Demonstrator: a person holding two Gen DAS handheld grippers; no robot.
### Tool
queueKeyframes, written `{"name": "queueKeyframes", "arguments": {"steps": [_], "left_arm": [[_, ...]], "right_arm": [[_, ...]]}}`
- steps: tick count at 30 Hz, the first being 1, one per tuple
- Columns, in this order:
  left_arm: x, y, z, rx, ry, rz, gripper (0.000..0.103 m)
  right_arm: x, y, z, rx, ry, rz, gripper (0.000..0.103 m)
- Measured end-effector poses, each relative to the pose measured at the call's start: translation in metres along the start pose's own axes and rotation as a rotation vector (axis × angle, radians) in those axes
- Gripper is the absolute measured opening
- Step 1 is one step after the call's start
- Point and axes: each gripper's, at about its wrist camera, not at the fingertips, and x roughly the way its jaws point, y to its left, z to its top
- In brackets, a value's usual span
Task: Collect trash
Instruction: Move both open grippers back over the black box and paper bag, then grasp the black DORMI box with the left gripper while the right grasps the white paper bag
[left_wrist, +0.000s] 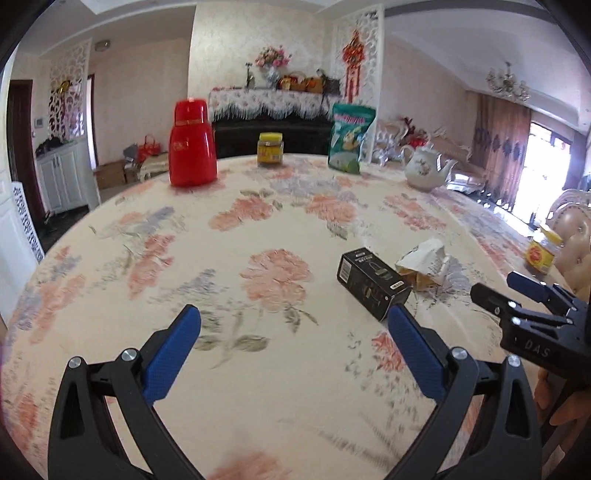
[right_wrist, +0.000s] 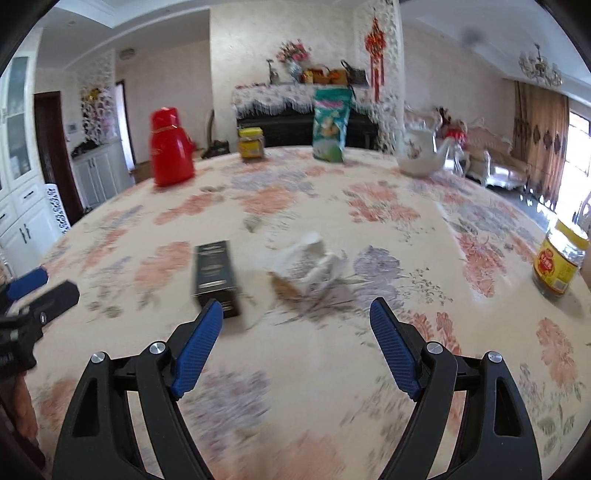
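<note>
The table (left_wrist: 258, 229) wore a floral cloth. At its far edge stood a red flask (left_wrist: 192, 144), a green bag (left_wrist: 349, 138), a white teapot (left_wrist: 424, 166) and a yellow-lidded jar (left_wrist: 270, 148). Toward the near edge, a black box (left_wrist: 373, 286) lay flat, long axis slanting away; touching it lay a crumpled, torn white wrapper (left_wrist: 424, 264). The left gripper (left_wrist: 293, 354) and the right gripper (right_wrist: 295, 347) hung spread wide, empty

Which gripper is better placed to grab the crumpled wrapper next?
Right. The crumpled wrapper lies straight ahead between the open right gripper's fingers; from the left gripper it sits off to the side, behind the black box.
</note>
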Motion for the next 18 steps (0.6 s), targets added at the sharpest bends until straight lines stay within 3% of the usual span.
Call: {"name": "queueKeyframes", "arguments": {"steps": [4,13,18], "left_arm": [[0.022,-0.012,-0.001,0.005,0.031,0.006,0.098],[0.029,-0.007,0.004,-0.018,0.039,0.028,0.098],[0.051,-0.014,0.008,-0.012,0.106,0.027,0.098]], "right_arm": [[0.034,-0.007,0.012,-0.024,0.057,-0.017,0.077],[0.093,-0.004,0.029,-0.034,0.174,-0.023,0.077],[0.112,-0.003,0.036,-0.055,0.211,-0.035,0.077]]}}
